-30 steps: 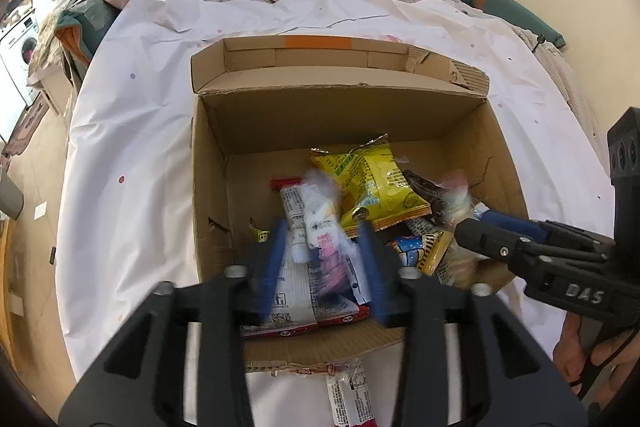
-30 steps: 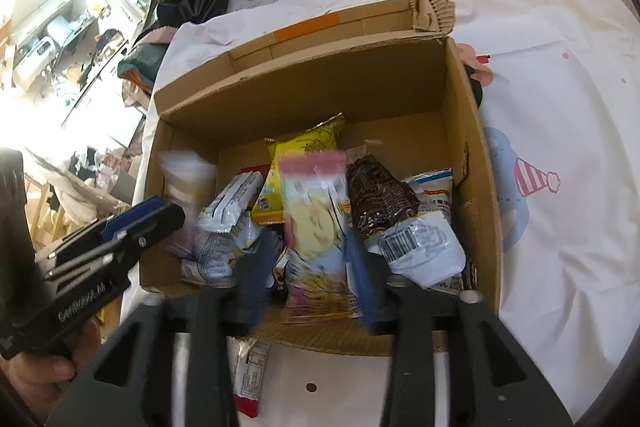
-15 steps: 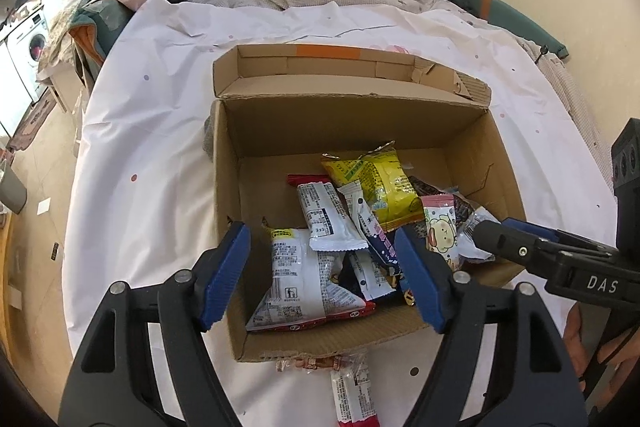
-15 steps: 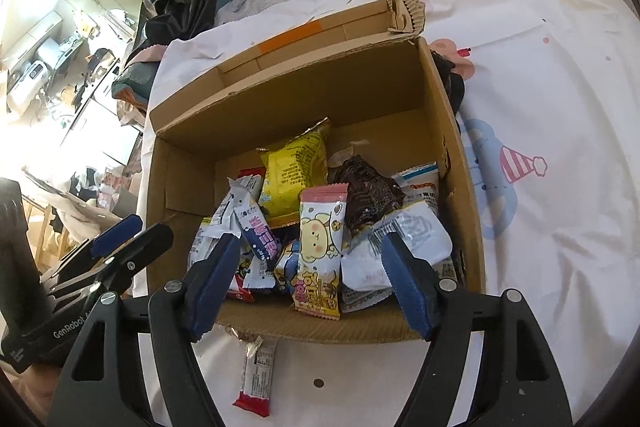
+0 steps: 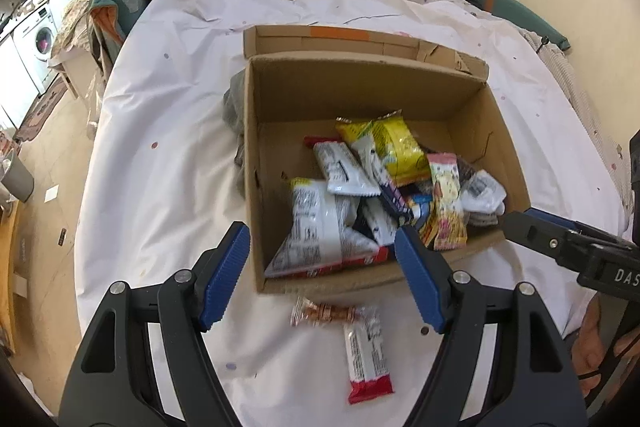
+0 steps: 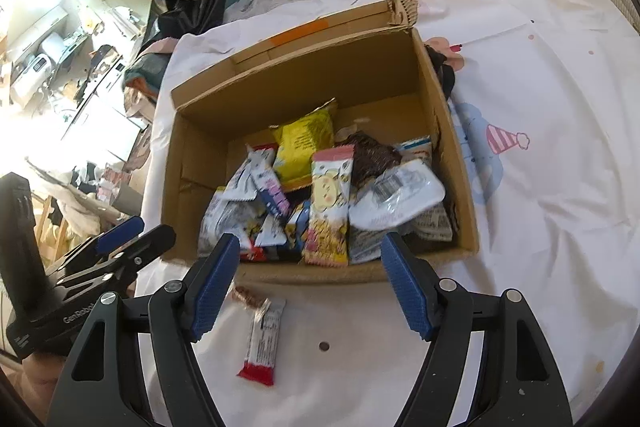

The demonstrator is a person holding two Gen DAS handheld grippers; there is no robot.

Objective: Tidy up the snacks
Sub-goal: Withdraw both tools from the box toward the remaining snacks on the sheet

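A cardboard box (image 5: 372, 95) sat open on a white sheet (image 5: 160, 155) in the middle of the left wrist view, and in the centre of the right wrist view as well (image 6: 304, 95). Snack packets lay heaped in its lower right part: a yellow bag (image 5: 394, 147) toward the back, a large white bag (image 5: 320, 227) at the front left, a pink cartoon packet (image 5: 446, 199) leaning on the near wall, and a white pouch (image 5: 482, 191) at the right. In the right wrist view the same yellow bag (image 6: 306, 147) lay behind the pink cartoon packet (image 6: 330, 203), with a dark brown packet (image 6: 374, 157) to its right.

The left gripper (image 5: 324, 273) filled the bottom of its frame with jaws spread wide and nothing between the blue pads (image 5: 226, 271). The right gripper (image 6: 308, 281) stood likewise released and empty at the bottom of its frame, its tip also showing at the right edge of the left view.

Outside the box, just below its near wall, a red-and-white bar (image 5: 366, 359) lay on the sheet, touching a small clear packet of brown snacks (image 5: 326, 315) above it. In the right view the bar (image 6: 262, 343) lay lower left of centre.
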